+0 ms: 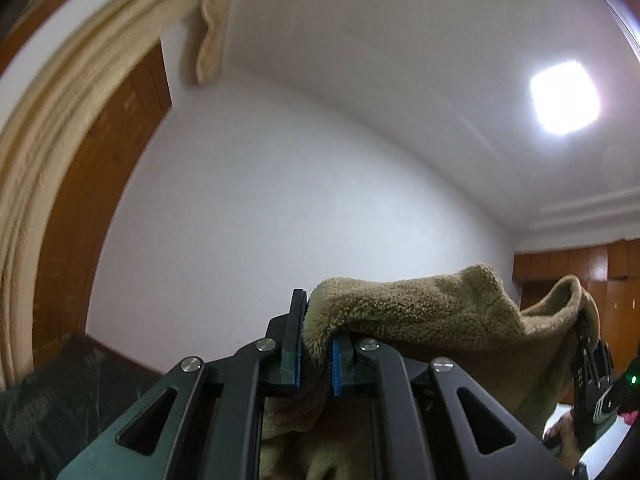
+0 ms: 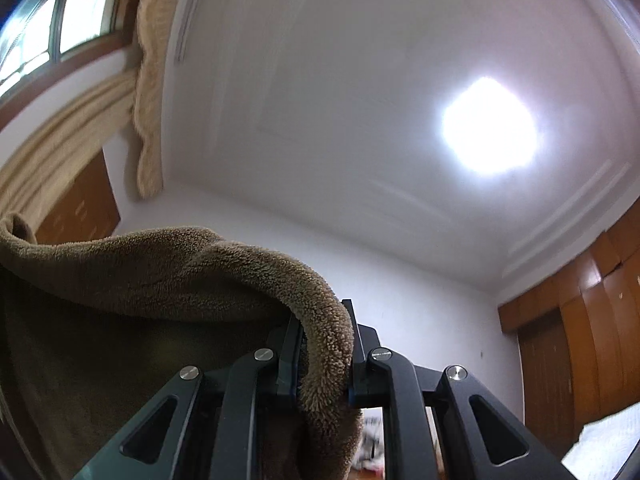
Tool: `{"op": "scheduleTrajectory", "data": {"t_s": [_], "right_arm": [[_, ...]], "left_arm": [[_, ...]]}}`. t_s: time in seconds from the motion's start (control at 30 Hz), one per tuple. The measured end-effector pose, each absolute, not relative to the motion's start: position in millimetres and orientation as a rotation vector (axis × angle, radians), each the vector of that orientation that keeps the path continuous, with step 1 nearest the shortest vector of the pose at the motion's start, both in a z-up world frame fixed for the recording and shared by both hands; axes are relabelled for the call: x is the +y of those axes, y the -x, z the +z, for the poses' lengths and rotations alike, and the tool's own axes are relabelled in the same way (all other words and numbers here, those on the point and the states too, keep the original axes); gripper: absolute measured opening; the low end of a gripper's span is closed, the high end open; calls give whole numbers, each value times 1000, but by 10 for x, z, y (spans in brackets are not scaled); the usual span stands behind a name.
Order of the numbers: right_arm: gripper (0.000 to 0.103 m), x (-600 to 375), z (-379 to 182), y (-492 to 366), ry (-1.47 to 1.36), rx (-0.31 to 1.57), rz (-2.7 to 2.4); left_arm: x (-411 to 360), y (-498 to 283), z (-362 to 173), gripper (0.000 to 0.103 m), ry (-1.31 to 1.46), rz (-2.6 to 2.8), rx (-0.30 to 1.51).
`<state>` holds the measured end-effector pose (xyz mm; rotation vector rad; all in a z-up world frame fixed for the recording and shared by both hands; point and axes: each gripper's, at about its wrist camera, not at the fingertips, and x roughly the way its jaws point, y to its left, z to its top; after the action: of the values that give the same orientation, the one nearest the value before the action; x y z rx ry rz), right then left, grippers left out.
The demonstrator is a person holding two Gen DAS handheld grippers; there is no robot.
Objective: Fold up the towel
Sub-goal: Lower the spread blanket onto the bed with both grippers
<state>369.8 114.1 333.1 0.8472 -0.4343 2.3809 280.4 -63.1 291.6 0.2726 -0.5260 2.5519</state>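
Both cameras point up at the ceiling (image 2: 320, 60) and its lamp (image 1: 565, 98). Curtains (image 1: 60, 120) hang at one side and wooden cupboards (image 2: 592, 320) line the other. The surface below is out of view.

The towel (image 1: 420, 304), a brown fleece sheet, is held in the air. Its upper edge sags between the two tools and the rest hangs below both cameras. How many layers hang there cannot be told, so the stage of the fold cannot be settled.

The left hand-held gripper (image 1: 318, 344) is clamped on one end of the edge, with pile bulging over the blue pads (image 1: 339, 368). The right hand-held gripper (image 2: 326, 364) is clamped on the other end, with a thick roll of fleece between its jaws. In the left view the right tool appears under the far corner.

Risks from here:
- Slip. Each jaw holds a bunched roll, not a flat hem. A sharp tug could pull the fleece free.
- Skewed fold. The edge is slack and twisted, so the corners may land out of line.
- Blind lowering. With both cameras facing up, the hanging end may crumple on landing.
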Motion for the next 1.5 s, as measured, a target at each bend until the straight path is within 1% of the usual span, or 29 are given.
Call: {"op": "scheduleTrajectory", "data": {"t_s": [0.13, 0.23, 0.33, 0.43, 0.47, 0.5, 0.63, 0.73, 0.87, 1.07, 1.17, 1.3, 1.4, 1.5], "right_arm": [[16, 938, 3550, -3904, -965, -449, 2328], [16, 915, 3659, -4021, -1014, -425, 2286], [16, 1039, 3726, -4069, -1016, -369, 2219], [16, 1297, 3769, -4103, -963, -228, 2231], [16, 1392, 3780, -4108, -942, -170, 2250], [16, 1414, 3769, -4085, -924, -163, 2253], [16, 1075, 3687, -3953, -947, -326, 2271], [16, 839, 3714, -3888, -991, -405, 2301], [16, 790, 3909, -3906, -1019, -412, 2313], [16, 930, 4365, -4165, -1090, -325, 2283], [16, 892, 4469, -4516, -1192, -281, 2192], [16, 762, 4376, -4828, -1298, -276, 2031], [16, 687, 4331, -4862, -1312, -320, 1998], [16, 529, 4326, -4666, -1286, -463, 1936]], "left_arm": [[-738, -3293, 3138, 12, -471, 2551, -503], [-540, -3553, 3282, 12, -540, 2520, -452], [-329, -3567, 3292, 12, -445, 2460, -400], [-165, -3519, 3258, 12, -359, 2443, -333], [-174, -3462, 3254, 12, -335, 2453, -341], [-216, -3386, 3253, 12, -312, 2471, -362], [-555, -3120, 3290, 12, -318, 2591, -510], [-743, -3159, 3385, 12, -409, 2641, -555], [-892, -3586, 3621, 14, -607, 2657, -502], [-938, -4063, 4000, 15, -819, 2617, -403], [-1013, -4193, 4069, 16, -887, 2585, -360], [-1088, -4149, 4100, 16, -911, 2615, -357], [-1143, -4102, 4120, 16, -924, 2643, -359], [-1198, -4054, 4140, 16, -938, 2670, -361]]}}
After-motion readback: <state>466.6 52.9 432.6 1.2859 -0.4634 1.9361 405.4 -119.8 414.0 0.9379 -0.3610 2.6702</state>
